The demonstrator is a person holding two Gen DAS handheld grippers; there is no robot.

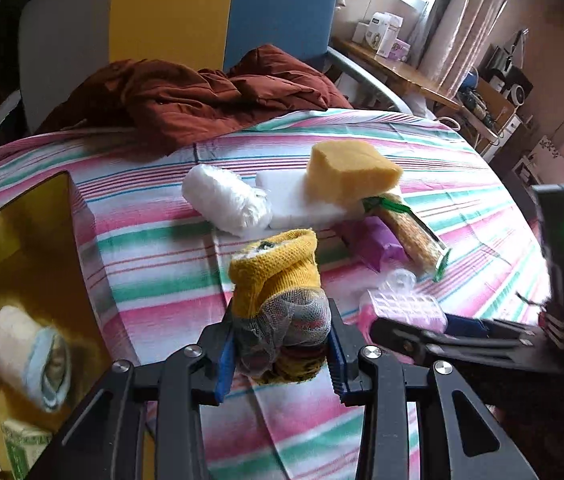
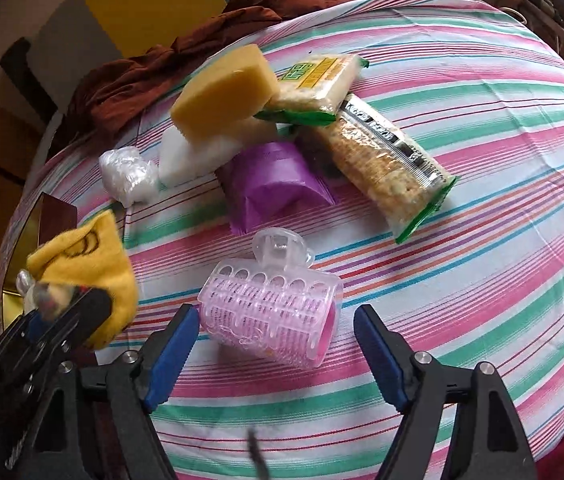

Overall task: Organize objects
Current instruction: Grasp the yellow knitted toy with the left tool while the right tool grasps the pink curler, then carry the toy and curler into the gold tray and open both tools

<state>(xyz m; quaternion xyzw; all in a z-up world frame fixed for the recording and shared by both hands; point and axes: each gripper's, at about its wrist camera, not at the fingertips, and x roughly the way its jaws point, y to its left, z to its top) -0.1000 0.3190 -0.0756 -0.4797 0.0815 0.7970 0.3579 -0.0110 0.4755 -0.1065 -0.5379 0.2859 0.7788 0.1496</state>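
Observation:
My left gripper (image 1: 280, 344) is shut on a rolled yellow sock (image 1: 278, 280) and holds it above the striped bed sheet (image 1: 154, 256); the sock also shows in the right wrist view (image 2: 86, 272). My right gripper (image 2: 274, 344) is open, its jaws on either side of a pink hair roller (image 2: 270, 312) lying on the sheet, not touching it. The roller shows in the left wrist view (image 1: 406, 304). Beyond lie a yellow sponge (image 2: 222, 92), a white block (image 2: 194, 152), a purple packet (image 2: 274, 180), two cracker packs (image 2: 382, 160) and a clear plastic wad (image 2: 126, 176).
A yellow box (image 1: 22, 264) at the left holds several items, among them a rolled sock (image 1: 38, 356). A red-brown jacket (image 1: 186, 96) lies at the back of the bed. A desk (image 1: 402, 68) with boxes stands behind on the right.

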